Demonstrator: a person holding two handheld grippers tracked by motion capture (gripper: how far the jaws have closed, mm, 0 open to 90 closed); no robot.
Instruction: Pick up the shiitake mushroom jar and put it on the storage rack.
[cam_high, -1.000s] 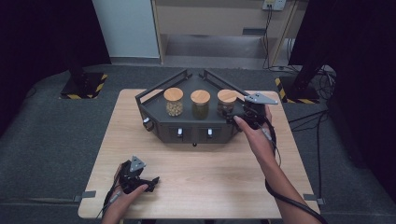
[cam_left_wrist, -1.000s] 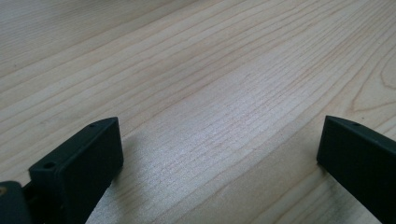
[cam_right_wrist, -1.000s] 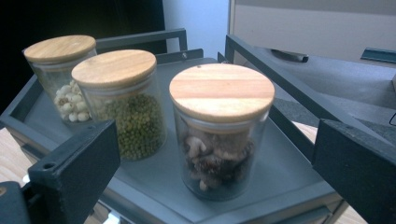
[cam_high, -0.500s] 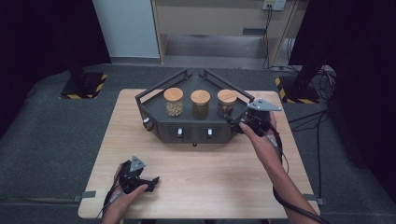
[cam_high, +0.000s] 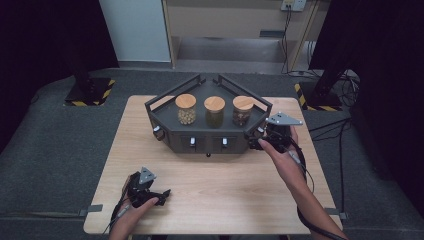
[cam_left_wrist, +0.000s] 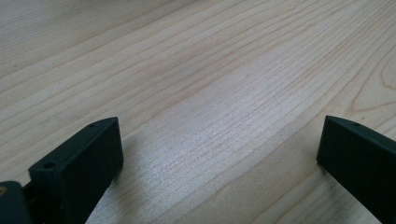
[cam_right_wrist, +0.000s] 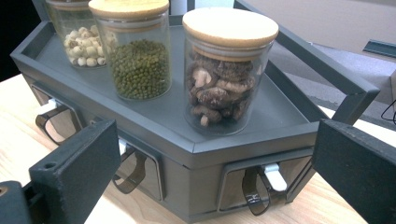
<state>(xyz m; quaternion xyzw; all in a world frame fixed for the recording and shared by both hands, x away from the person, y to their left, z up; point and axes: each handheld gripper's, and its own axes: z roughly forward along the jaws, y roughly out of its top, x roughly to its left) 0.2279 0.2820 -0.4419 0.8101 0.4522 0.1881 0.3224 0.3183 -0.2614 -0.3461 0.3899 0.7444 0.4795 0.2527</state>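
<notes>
A dark grey rack (cam_high: 167, 127) stands at the back middle of the wooden table (cam_high: 225, 190). On its top tray are three cork-lidded glass jars: pale seeds (cam_high: 186, 109), green beans (cam_high: 214, 111) and dried mushrooms (cam_high: 242, 110). My right gripper (cam_high: 256, 141) hovers open just off the rack's front right corner, touching nothing. In the right gripper view the mushroom jar (cam_right_wrist: 226, 79) is straight ahead, and a drawer with a smoky loop handle (cam_right_wrist: 257, 191) sits below between the jaws. My left gripper (cam_high: 161, 194) rests open and empty near the table's front left, over bare wood (cam_left_wrist: 210, 93).
The rack has a raised rail (cam_right_wrist: 322, 60) around its tray and several small drawers with white-tipped handles (cam_high: 192, 142) along its front. Dark floor, a cabinet and stands with yellow-black bases (cam_high: 90, 95) surround the table. Cables trail at the right.
My right gripper has drawn back from the rack's right corner, toward the person. The left gripper has not moved.
</notes>
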